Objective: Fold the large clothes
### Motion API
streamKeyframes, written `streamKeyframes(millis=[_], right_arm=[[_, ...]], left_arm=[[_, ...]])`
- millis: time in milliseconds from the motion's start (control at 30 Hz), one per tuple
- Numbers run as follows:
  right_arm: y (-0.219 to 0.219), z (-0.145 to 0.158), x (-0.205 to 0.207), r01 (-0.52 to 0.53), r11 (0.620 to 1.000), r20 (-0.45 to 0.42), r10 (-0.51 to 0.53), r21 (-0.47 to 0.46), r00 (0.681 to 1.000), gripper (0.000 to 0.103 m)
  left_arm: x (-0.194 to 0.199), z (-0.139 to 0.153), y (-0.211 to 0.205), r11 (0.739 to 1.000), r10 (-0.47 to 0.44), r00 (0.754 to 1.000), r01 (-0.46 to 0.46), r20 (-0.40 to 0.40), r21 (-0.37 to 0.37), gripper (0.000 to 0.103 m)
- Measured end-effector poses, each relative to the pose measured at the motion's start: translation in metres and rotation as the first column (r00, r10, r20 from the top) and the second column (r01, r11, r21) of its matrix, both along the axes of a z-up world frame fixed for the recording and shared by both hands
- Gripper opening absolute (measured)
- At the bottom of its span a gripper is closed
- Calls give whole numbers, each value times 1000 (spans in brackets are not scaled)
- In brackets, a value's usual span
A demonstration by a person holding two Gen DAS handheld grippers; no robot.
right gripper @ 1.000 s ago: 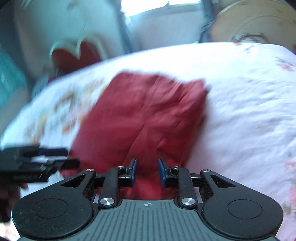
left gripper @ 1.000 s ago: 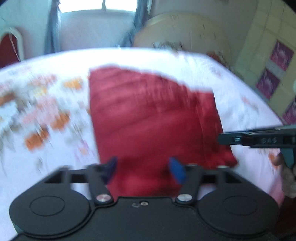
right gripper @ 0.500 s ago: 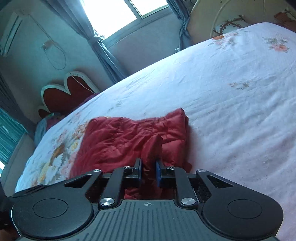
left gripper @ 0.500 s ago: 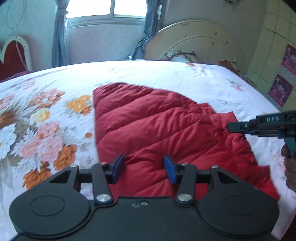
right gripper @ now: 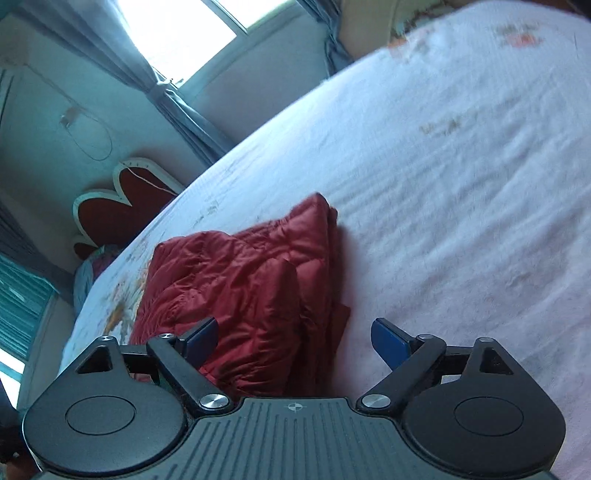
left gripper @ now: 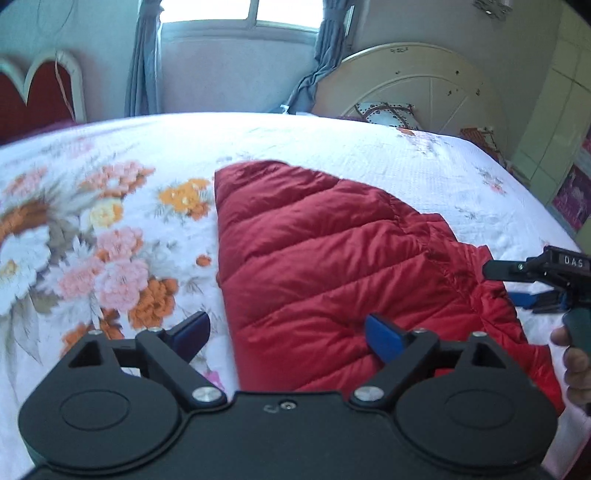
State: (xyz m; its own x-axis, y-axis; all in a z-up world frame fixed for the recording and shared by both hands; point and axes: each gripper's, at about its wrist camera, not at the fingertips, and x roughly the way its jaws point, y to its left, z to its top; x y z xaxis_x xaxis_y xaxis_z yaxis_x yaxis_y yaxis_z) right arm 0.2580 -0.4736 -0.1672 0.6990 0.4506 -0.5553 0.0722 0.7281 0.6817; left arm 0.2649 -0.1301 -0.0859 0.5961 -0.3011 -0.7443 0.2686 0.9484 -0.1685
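A wide bed [left gripper: 332, 147] fills both views, covered by a white bedspread [right gripper: 461, 184] with a big print of pink, orange and white flowers [left gripper: 110, 266] on the left side as the left wrist camera sees it. Beyond the bed stand a pale wall with a bright window [left gripper: 280, 11], grey-blue curtains [left gripper: 142, 62], a red heart-shaped headboard with a white rim [right gripper: 122, 199], and a round cream panel [left gripper: 413, 96] leaning at the far right.

The red quilted jacket [left gripper: 332, 266] lies folded on the bedspread near the bed's front edge, just right of the flower print. In the right wrist view the jacket [right gripper: 251, 288] shows as a rumpled stack of layers with bare white cover to its right.

The left gripper [left gripper: 288, 332] hovers over the jacket's near left edge; its blue fingers [left gripper: 384, 336] are spreading apart, already wide, the left one over the flowers and the right one over the red fabric, with nothing pinched. The right gripper [right gripper: 293, 339] is likewise opening to a wide gap, the jacket's near right corner lying below and between its fingers [right gripper: 389, 339] without being clamped. From the left wrist camera the right gripper [left gripper: 517, 284] enters from the right edge beside the jacket, with part of a hand [left gripper: 576, 362] on its handle.
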Motion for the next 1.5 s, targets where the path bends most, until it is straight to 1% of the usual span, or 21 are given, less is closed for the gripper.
streamKeyframes(millis=[67, 100, 167, 200, 233, 300, 333, 367, 400, 500, 567, 633, 733, 833, 967, 1267, 1500], right_arm=[[-8, -11, 6, -4, 992, -30, 8, 125, 1000, 89], [-11, -17, 10, 1, 987, -49, 7, 162, 999, 89], [-16, -28, 16, 16, 980, -94, 3, 198, 996, 89], [-18, -30, 17, 19, 977, -92, 1, 213, 996, 87], [-19, -30, 19, 15, 976, -94, 5, 218, 996, 87], [-15, -27, 23, -11, 981, -89, 28, 193, 996, 87], [-13, -26, 25, -26, 984, -83, 41, 176, 996, 84], [-11, -25, 28, -39, 986, -80, 52, 162, 995, 79], [-9, -26, 29, -41, 987, -83, 54, 154, 995, 69], [-8, -28, 31, -44, 985, -73, 58, 169, 996, 63], [-9, -30, 30, -57, 983, -66, 70, 173, 995, 54], [-7, -32, 31, -64, 981, -63, 77, 182, 995, 42], [-2, -30, 30, -67, 983, -49, 77, 168, 996, 34], [3, -25, 27, -77, 988, -29, 81, 130, 996, 30], [8, -21, 26, -90, 991, -14, 92, 100, 996, 27], [17, -10, 30, -111, 993, 9, 110, 43, 994, 23], [26, 13, 23, -114, 993, 60, 114, -8, 992, 21]], left_arm=[[3, -3, 2, 999, 3, 1000, -4, -23, -41, 84], [5, -4, 3, 998, 7, 999, -9, -31, -59, 84], [7, -7, 5, 996, 18, 999, -22, -41, -88, 83], [9, -9, 6, 994, 25, 998, -30, -51, -103, 83], [11, -11, 8, 992, 31, 997, -38, -64, -121, 82], [15, -16, 12, 985, 44, 995, -58, -90, -162, 83], [17, -19, 15, 980, 50, 993, -69, -105, -184, 83], [19, -22, 17, 975, 55, 991, -79, -120, -207, 83], [21, -24, 20, 970, 58, 989, -87, -133, -228, 83], [27, -32, 27, 953, 65, 984, -110, -164, -283, 83], [30, -36, 30, 943, 66, 981, -121, -180, -311, 83], [33, -38, 29, 943, 58, 981, -114, -184, -312, 83], [37, -41, 26, 946, 49, 980, -107, -191, -306, 81], [39, -40, 21, 957, 38, 984, -87, -176, -278, 78], [36, -39, 19, 962, 35, 987, -76, -158, -261, 72], [32, -33, 16, 971, 33, 991, -61, -127, -229, 65], [27, -21, 26, 963, 10, 996, -34, -91, -269, 58]])
